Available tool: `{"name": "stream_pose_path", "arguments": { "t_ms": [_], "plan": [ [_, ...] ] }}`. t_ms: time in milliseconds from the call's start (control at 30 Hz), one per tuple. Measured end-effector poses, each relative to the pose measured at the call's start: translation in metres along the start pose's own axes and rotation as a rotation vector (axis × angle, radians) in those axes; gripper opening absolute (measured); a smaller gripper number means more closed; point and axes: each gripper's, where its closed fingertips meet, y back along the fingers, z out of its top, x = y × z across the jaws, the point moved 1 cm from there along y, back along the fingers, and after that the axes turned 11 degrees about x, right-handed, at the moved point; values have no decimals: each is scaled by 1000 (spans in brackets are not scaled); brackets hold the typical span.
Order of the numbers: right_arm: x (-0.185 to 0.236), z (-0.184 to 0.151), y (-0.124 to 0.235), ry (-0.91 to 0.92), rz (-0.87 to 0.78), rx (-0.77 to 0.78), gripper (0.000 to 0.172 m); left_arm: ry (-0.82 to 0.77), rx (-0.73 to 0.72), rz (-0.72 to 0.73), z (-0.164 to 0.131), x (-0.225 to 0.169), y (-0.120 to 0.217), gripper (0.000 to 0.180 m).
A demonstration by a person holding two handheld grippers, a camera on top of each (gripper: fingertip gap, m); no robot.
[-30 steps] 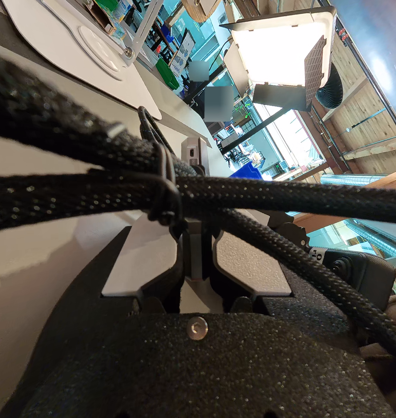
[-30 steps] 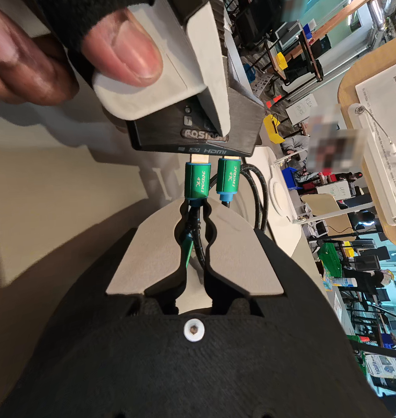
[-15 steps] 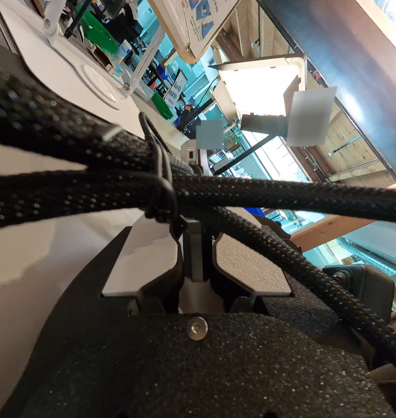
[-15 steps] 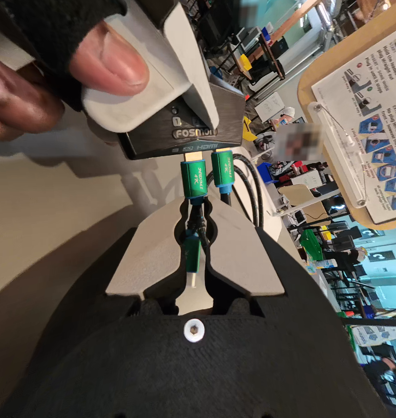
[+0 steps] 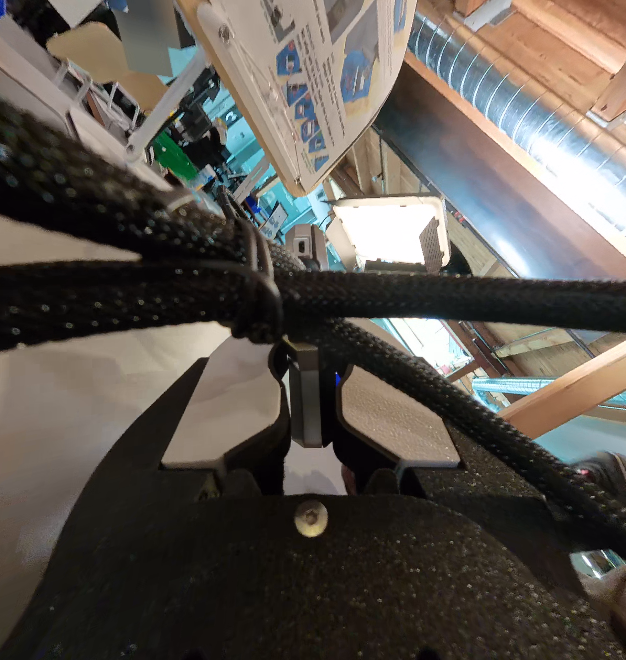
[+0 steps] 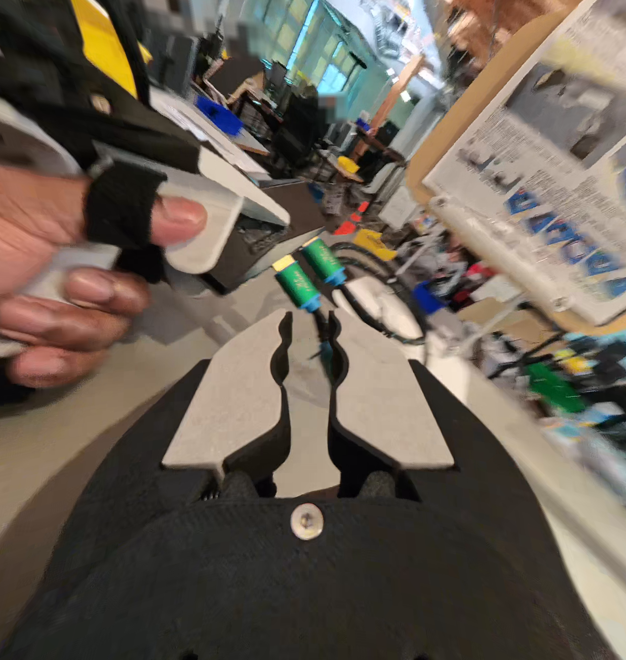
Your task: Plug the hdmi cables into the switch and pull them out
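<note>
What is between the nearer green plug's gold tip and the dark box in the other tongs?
Nothing visible. The nearer green plug points its bare gold tip at the dark box across open air; the second green plug sits beside it, not between.

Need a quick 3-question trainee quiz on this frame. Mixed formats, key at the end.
1. True or false: both green metal plugs with blue collars are seated in the dark grey metal box.
2. What is clamped in the left tool? A) the dark grey box B) a green plug C) a black braided cable
3. Fill in: the nearer green plug's bare tip is ___ coloured.
Key: 1 false, the nearer plug's tip is out in the open, clear of the box; 2 A; 3 gold.
</note>
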Motion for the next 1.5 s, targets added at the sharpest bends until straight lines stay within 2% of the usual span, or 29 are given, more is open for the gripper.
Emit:
{"name": "stream_pose_path", "arguments": {
  "t_ms": [133,233,367,467,600,700,800,1033,1300,1500],
  "plan": [
    [24,5,1,-429,342,6,18,-26,-89,-94,12,-11,4,23],
    [23,1,-4,-778,552,12,26,-41,-109,-181,14,-23,5,23],
    [5,4,-4,-1177,811,-132,31,-83,-95,-257,10,-38,0,24],
    [-12,6,0,-1357,913,-269,31,-101,-58,-266,2,-42,-8,22],
    [-26,4,3,-1461,937,-364,25,-109,-30,-273,-4,-45,-16,23],
    [-28,2,3,-1503,936,-386,18,-116,-22,-290,-6,-48,-17,23],
    [-30,2,3,-1544,955,-410,18,-106,-13,-301,-8,-49,-18,23],
    [-30,8,8,-1571,987,-462,12,-113,60,-326,-20,-55,-27,23],
    [-28,9,7,-1521,1004,-416,12,-93,62,-321,-20,-54,-25,23],
    [-22,6,5,-1575,1046,-389,13,-24,107,-329,-23,-47,-24,22]
  ]
}}
